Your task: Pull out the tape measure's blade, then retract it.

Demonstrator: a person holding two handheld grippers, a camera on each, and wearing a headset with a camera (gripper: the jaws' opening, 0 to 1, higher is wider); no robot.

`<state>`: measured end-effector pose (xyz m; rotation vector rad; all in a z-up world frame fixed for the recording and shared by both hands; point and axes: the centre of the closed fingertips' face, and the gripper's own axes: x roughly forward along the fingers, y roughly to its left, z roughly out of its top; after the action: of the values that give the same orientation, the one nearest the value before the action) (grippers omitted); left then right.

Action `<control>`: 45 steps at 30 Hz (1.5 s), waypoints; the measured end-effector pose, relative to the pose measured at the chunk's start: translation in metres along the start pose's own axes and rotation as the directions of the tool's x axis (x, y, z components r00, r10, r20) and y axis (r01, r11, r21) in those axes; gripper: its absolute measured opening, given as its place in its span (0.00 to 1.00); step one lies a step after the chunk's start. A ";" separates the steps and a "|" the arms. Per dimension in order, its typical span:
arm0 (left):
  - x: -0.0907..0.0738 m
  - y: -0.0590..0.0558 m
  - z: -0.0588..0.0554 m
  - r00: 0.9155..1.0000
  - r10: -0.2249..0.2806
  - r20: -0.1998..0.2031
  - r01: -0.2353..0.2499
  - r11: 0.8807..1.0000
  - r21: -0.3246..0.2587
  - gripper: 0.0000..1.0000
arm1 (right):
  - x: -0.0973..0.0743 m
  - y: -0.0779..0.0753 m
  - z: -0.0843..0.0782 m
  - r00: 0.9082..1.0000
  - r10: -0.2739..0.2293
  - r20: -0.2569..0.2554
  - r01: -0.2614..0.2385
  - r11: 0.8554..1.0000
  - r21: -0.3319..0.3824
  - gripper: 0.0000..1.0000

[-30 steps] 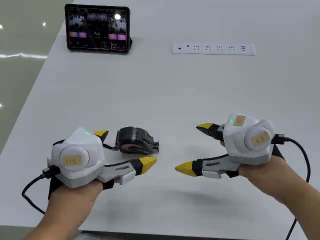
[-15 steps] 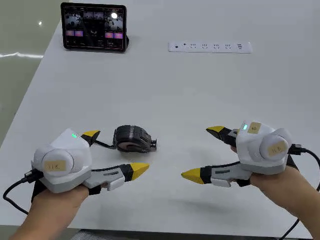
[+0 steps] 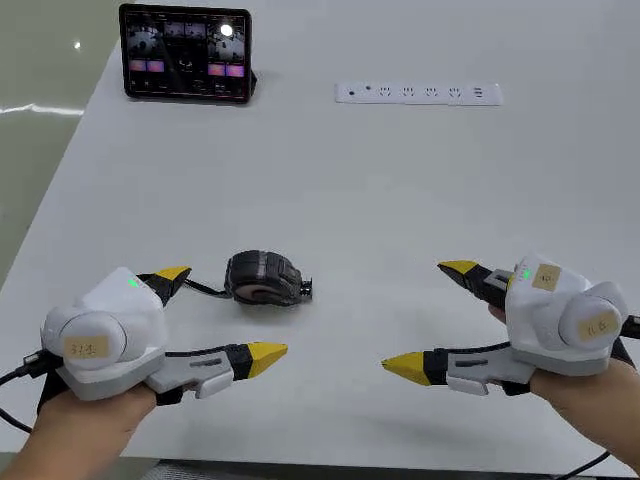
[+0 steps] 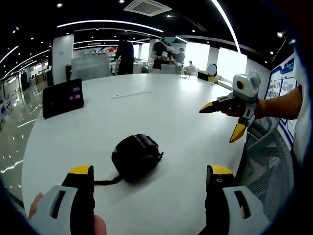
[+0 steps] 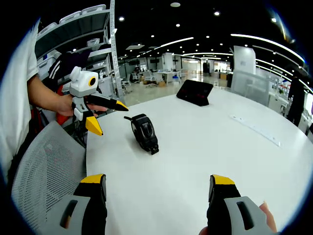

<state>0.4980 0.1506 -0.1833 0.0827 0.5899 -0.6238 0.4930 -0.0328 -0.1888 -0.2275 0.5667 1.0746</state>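
The tape measure point(image 3: 265, 279) lies on the white table point(image 3: 350, 180), just ahead of the left claw point(image 3: 222, 311) and not touched by it. The right claw point(image 3: 428, 316) is well apart from it. Both claws are wide open and hold nothing.

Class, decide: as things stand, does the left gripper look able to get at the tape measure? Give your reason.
Probably yes. The left gripper is open, and the tape measure lies just ahead of its jaws on the table, with nothing between them; the right gripper is off to the side.
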 end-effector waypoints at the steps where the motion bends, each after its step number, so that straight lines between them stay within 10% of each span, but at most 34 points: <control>1: -0.001 -0.001 0.000 1.000 -0.004 -0.001 0.004 1.000 0.004 0.93 | -0.002 0.001 -0.001 1.000 -0.003 -0.001 0.003 1.000 0.002 0.86; 45: -0.043 -0.008 -0.023 0.999 -0.035 -0.023 0.037 0.994 0.101 0.99 | -0.054 -0.001 -0.037 0.994 -0.110 -0.007 0.110 0.993 0.045 0.93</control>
<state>0.4535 0.1725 -0.1782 0.1745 0.5807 -0.6884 0.4632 -0.0906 -0.1908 -0.2190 0.5750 0.9540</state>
